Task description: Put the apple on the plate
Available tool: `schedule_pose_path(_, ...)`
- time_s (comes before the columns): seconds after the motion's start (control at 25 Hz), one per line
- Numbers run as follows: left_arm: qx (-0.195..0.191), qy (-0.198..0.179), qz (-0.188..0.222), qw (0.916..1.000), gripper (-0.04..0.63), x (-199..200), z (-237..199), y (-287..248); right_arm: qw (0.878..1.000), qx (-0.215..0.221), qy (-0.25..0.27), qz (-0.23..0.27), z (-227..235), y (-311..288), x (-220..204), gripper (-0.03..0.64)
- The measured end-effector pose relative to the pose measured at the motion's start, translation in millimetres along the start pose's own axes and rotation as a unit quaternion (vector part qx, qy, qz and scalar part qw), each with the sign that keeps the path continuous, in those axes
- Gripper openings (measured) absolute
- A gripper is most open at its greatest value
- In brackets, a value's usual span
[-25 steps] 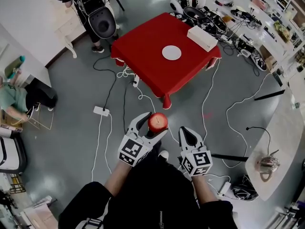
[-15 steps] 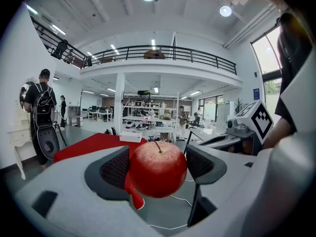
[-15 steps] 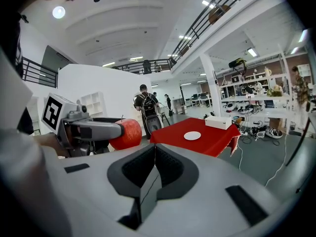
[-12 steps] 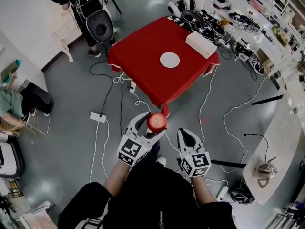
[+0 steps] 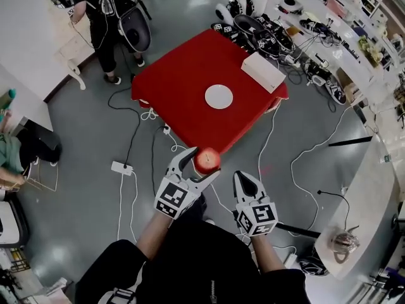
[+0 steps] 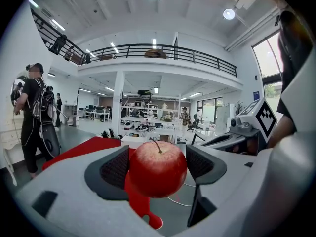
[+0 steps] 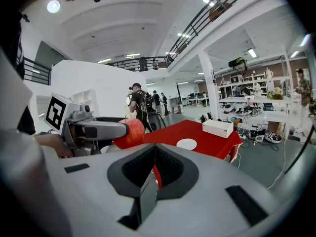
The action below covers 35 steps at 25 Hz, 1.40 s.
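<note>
My left gripper (image 5: 195, 164) is shut on a red apple (image 5: 207, 161), held in the air over the grey floor short of the table. From the left gripper view the apple (image 6: 158, 169) sits stem up between the two dark pads. A white round plate (image 5: 219, 96) lies bare near the middle of the red-clothed table (image 5: 183, 94) ahead. My right gripper (image 5: 245, 181) hangs beside the left one, shut with nothing in it; its view shows the plate (image 7: 186, 143) and the apple (image 7: 130, 133) off to the left.
A white box (image 5: 262, 72) rests at the table's far right corner. Cables and a power strip (image 5: 120, 168) trail over the floor around the table. A person (image 5: 101, 18) with gear stands beyond the table's left. Cluttered benches (image 5: 329, 24) line the right side.
The table and plate have drawn nearer and shifted left in the head view as I walk toward them. Both grippers keep their pose; the apple stays held.
</note>
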State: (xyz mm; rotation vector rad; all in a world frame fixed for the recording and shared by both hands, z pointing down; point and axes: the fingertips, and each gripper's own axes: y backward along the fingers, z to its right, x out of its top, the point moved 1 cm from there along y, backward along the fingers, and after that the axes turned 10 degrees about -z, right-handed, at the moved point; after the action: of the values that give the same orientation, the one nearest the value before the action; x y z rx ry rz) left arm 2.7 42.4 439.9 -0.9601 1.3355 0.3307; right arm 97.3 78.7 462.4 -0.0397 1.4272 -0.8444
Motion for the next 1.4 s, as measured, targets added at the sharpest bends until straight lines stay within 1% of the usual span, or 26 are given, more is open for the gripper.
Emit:
schedule_pose_path(0.36, -0.032, -0.017, -0.001, 0.9993, 0.362, 32, -82, -57, 0.999, -0.032, -0.018, 0.008, 36, -75, 54, 0.011)
schedule_pose_path(0.64, -0.047, -0.029, 0.001, 0.9985, 0.362, 43, -130, -81, 0.998, -0.049, -0.031, 0.017, 52, -119, 79, 0.011)
schedule_pose_path(1.04, -0.049, -0.022, 0.003, 0.9986, 0.362, 52, -164, -116, 0.998, -0.053, -0.031, 0.015, 75, -154, 99, 0.011)
schedule_pose_path(1.4, -0.035, -0.021, 0.001, 0.9992, 0.362, 68, -185, -156, 0.999, -0.031, -0.016, 0.022, 111, -187, 129, 0.011)
